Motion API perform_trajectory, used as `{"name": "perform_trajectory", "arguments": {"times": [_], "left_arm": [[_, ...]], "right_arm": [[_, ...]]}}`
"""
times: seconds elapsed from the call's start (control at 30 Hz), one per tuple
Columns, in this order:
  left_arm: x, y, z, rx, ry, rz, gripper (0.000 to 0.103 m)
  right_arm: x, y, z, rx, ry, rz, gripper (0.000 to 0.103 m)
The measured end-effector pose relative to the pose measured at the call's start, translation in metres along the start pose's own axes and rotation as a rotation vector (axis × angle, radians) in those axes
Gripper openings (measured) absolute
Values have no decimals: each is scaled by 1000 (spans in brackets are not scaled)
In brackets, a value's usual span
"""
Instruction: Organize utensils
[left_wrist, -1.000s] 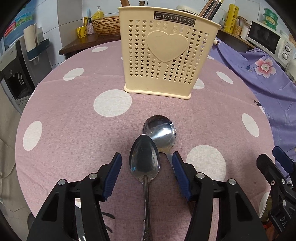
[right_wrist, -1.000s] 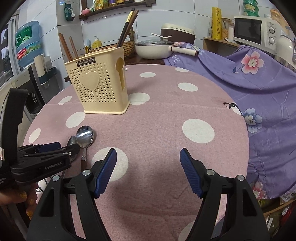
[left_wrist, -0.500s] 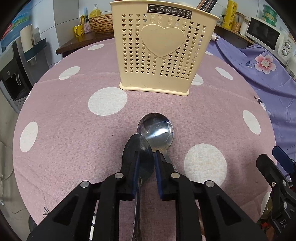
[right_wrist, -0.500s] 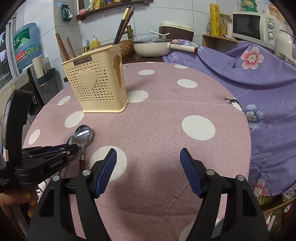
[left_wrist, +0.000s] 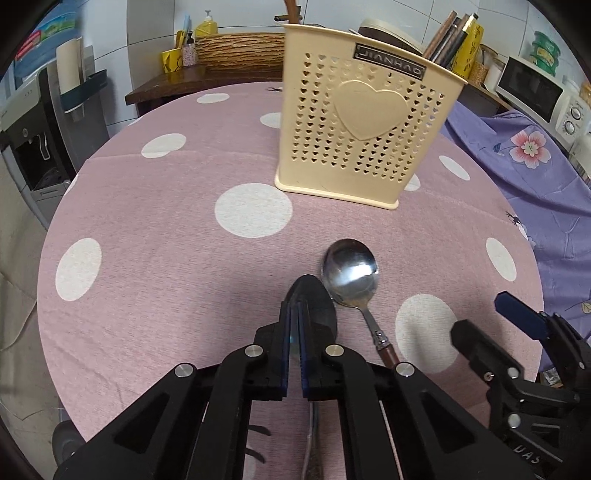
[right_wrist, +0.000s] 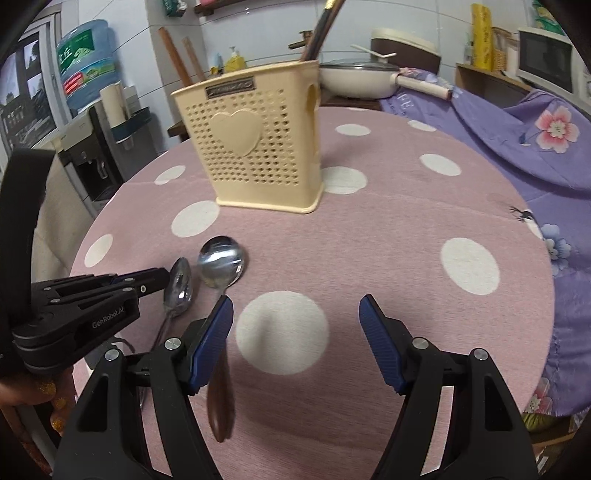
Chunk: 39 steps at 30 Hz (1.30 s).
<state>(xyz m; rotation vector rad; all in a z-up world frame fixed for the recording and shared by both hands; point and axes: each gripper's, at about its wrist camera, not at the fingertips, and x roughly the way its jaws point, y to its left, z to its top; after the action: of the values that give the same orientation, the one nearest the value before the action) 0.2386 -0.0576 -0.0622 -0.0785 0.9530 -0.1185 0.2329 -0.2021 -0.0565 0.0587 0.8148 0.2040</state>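
Observation:
A cream perforated utensil holder (left_wrist: 364, 140) with a heart stands on the pink dotted table; it also shows in the right wrist view (right_wrist: 264, 142). My left gripper (left_wrist: 295, 332) is shut on a small steel spoon (left_wrist: 317, 310), gripped near its bowl; the spoon also shows in the right wrist view (right_wrist: 180, 286). A larger spoon (left_wrist: 351, 273) with a brown handle lies beside it on the cloth, also seen from the right wrist (right_wrist: 221, 262). My right gripper (right_wrist: 295, 332) is open and empty, just right of that spoon's handle.
Chopsticks (left_wrist: 448, 37) stand in the holder. A purple floral cloth (right_wrist: 517, 140) covers the right side. A pan (right_wrist: 354, 77), a microwave (left_wrist: 539, 92) and a water dispenser (right_wrist: 88, 110) stand beyond the table (left_wrist: 147, 258).
My left gripper closed on the small spoon and has turned and shifted it left. My right gripper moved in closer toward the large spoon, still open.

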Motion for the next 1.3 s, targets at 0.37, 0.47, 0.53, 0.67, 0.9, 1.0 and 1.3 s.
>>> {"name": "perform_trajectory", "arguments": {"times": [0.37,0.47,0.53,0.67,0.9,1.0,1.3], "left_arm": [[0,-3,-7,1,3,-52,32],[1,-11,-8,13,1,-58,38],[3,-16,-8,28,-2,-52,41],[10,-23,-8,56,6,-30,41],[19,-25,-11,69,19,6,41],[19,-26,-11,76,19,16,41],[19,-29,-7,68,19,24,41]], "right_arm": [[0,-10,0,33,-2,-32,71],[-2,-19,-1,56,-2,-44,71],[-2,-22,-2,66,-1,-50,71],[-2,-26,-3,81,2,-51,71],[-2,-27,-3,86,1,-53,71],[-1,-28,-2,94,3,-54,71],[1,-30,-5,109,18,-59,71]]}}
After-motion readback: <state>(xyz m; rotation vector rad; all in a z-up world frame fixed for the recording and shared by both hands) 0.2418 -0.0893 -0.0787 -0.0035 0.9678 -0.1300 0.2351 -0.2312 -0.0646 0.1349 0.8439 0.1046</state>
